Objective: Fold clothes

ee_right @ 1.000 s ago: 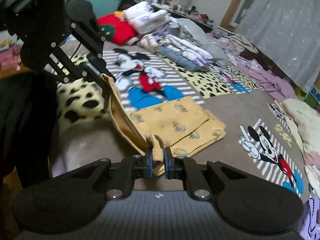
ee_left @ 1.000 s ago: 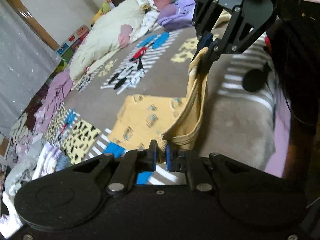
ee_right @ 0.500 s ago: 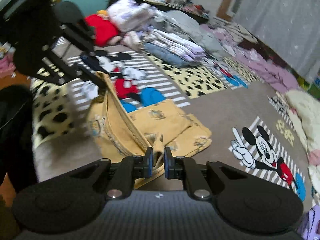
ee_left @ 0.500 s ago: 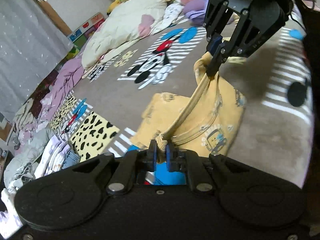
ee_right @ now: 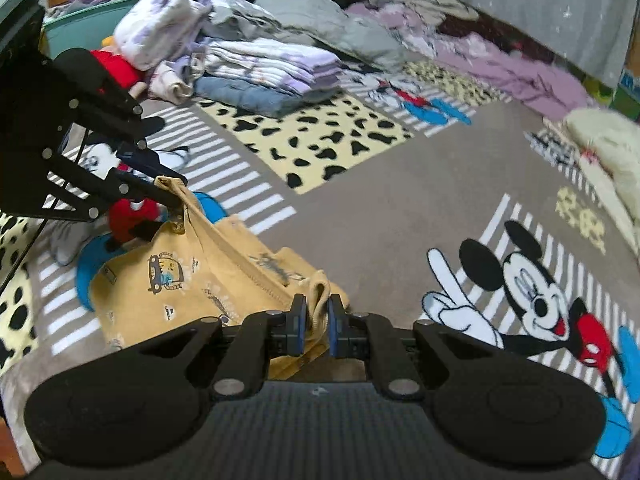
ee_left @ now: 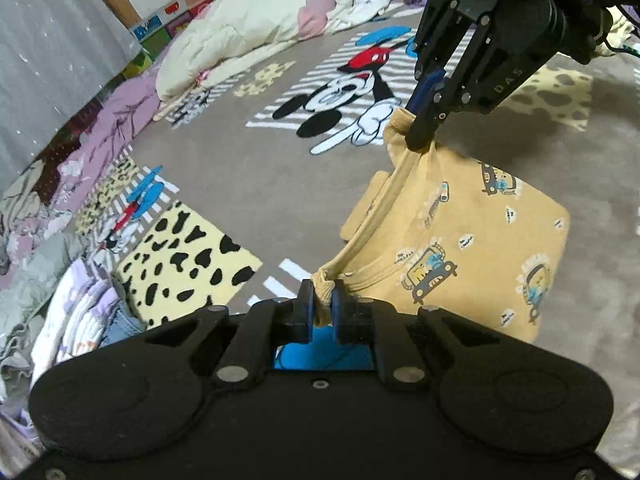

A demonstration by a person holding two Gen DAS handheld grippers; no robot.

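The small mustard-yellow cotton garment printed with little cartoon cars (ee_left: 472, 240) hangs stretched between my two claws, its lower part folded on the grey-brown plush rug patterned with cartoon mice, white stripes and yellow cow-spot panels (ee_left: 248, 168). My left gripper (ee_left: 321, 304) is clamped tight on one bunched corner of the garment, and my right gripper (ee_right: 313, 318) pinches the other corner the same way. Beyond the garment, toward the far wall, a stack of folded lilac-striped and blue clothes (ee_right: 268, 72) sits on the rug beside a loose grey heap. Off to the garment's other side lie a cream quilted duvet (ee_left: 256, 20), rumpled mauve bedding (ee_right: 512, 68) and a pale grey curtain (ee_left: 44, 52).
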